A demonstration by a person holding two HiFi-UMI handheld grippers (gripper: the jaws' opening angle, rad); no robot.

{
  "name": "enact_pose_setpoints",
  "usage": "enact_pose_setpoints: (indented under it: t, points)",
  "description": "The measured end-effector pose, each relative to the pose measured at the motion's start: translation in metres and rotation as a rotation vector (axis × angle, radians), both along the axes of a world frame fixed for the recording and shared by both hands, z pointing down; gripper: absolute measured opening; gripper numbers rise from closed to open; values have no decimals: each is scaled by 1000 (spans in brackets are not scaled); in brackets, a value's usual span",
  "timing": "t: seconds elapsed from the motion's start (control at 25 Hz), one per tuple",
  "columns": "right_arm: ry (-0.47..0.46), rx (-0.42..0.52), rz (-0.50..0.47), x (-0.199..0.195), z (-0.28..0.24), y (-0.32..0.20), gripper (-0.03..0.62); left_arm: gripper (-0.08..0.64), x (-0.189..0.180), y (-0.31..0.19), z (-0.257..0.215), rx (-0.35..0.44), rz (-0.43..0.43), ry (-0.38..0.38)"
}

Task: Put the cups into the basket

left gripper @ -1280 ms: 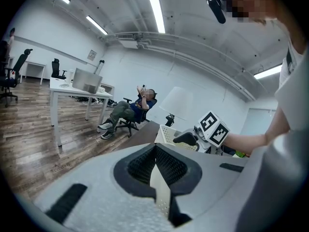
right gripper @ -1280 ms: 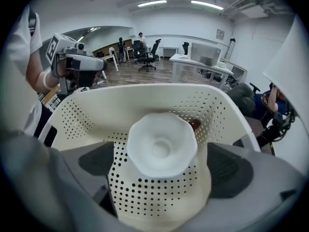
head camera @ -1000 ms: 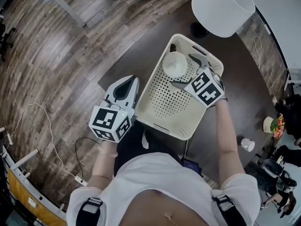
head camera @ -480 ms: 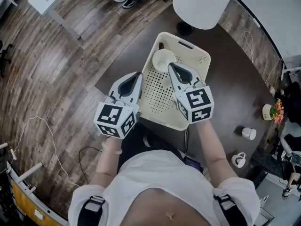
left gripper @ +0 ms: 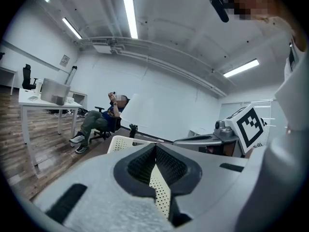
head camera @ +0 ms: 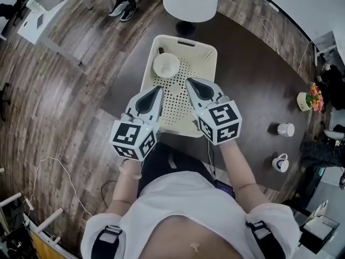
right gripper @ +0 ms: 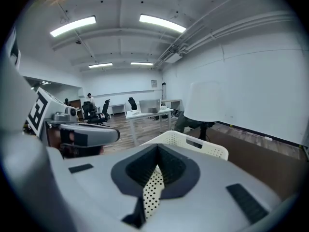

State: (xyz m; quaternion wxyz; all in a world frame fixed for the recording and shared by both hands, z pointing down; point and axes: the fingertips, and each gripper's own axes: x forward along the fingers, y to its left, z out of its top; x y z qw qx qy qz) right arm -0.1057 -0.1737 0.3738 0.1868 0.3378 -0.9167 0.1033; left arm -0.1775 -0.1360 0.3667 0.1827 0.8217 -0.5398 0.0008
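The left gripper (head camera: 156, 90) and right gripper (head camera: 190, 82) hovered side by side over the near end of the basket (head camera: 186, 39). Each had its jaws pressed together on nothing, and only the basket's perforated floor showed through the slit between them. One white cup (head camera: 166, 65) lay inside the basket at its far left corner. Two more stood out on the dark table (head camera: 253, 90), well to the right: a handled cup (head camera: 284, 129) and, nearer the person, a second handled cup (head camera: 280, 162). The task looked to be between cups, with one delivered and the next not yet approached. The next move likely called for the right gripper to swing right toward those two, spread its jaws and come down over a rim or handle, keeping clear of the flower pot (head camera: 308, 99) farther out.
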Motion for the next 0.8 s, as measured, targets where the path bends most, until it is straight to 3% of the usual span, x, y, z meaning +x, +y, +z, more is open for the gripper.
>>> enact_pose_setpoints:
  t: [0.56, 0.8]
  points:
    - [-56, 26, 262, 92, -15, 32, 9, 9, 107, 15, -15, 40, 262, 11]
    - [-81, 54, 450, 152, -16, 40, 11, 9, 154, 18, -18, 49, 366, 18]
